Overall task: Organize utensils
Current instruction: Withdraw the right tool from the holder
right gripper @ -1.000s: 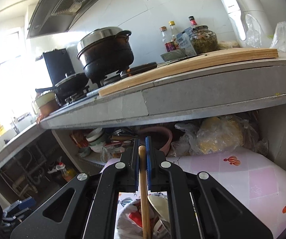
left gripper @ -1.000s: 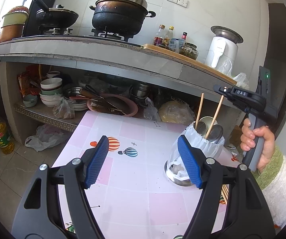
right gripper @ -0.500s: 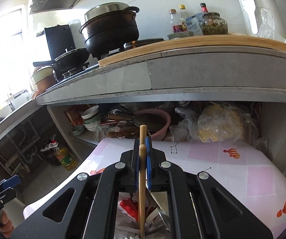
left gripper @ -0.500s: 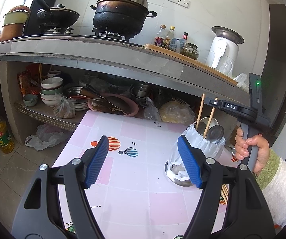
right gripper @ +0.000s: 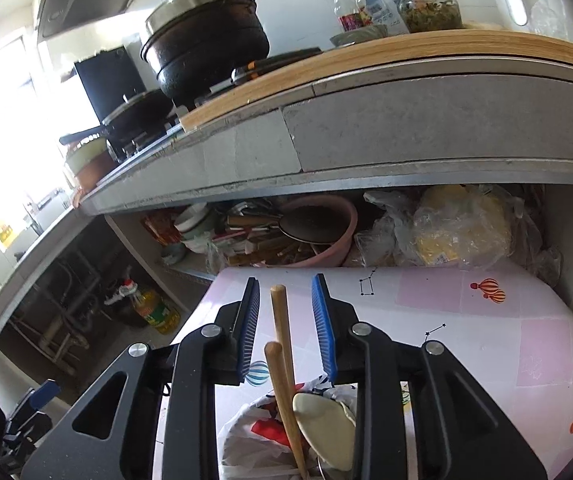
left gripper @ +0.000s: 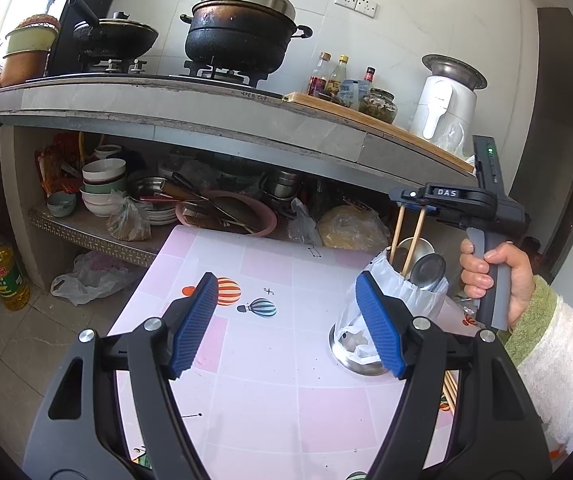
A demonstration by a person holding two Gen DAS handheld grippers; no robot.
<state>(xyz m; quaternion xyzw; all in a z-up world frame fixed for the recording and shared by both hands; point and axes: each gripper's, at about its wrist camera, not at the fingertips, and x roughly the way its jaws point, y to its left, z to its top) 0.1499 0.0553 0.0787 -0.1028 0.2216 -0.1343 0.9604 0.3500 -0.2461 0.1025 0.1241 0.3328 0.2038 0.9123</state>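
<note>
Right tool (right gripper: pixel 285 324) jaws opening, releasing chopsticks (right gripper: pixel 282 344) into holder (left gripper: pixel 386 304) at 6 o'clock; left tool (left gripper: pixel 286 320) idling released. I'm lifting straight clear.

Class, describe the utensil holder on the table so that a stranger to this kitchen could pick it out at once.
Start at the pink checked table with balloon prints, in front of the grey counter. Near its right edge stands the utensil holder, a steel cup lined with a white plastic bag. Nothing else on the table has two wooden chopsticks and metal spoons sticking up.
</note>
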